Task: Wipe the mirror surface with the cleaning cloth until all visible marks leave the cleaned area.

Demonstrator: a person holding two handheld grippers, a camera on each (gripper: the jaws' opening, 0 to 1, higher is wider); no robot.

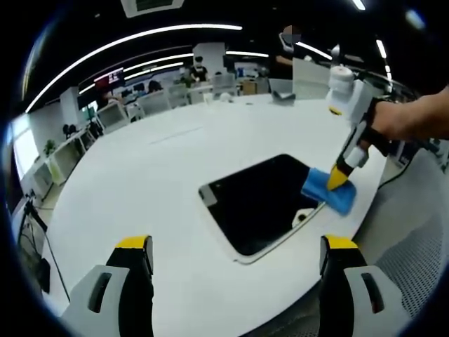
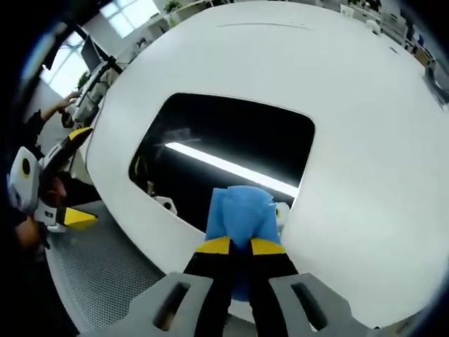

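On the mirror (image 2: 231, 140) edge — my right gripper (image 2: 240, 247) pinches the blue cloth (image 2: 242, 210); left gripper (image 1: 235, 254) gaping, empty. Best keep cloth flat, overlapping strokes.

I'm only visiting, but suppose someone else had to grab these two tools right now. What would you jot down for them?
Right gripper: fingers shut on the blue cleaning cloth, pressed at the near edge of the mirror.
Left gripper: open, holding nothing, hovering over the white table short of the mirror.
Mirror lies flat on the table, near its edge; it reflects a ceiling light.
Done: cloth is gripped and on the glass.
Left: I cannot tell which marks remain; wipe across the rest of the surface, then check it.
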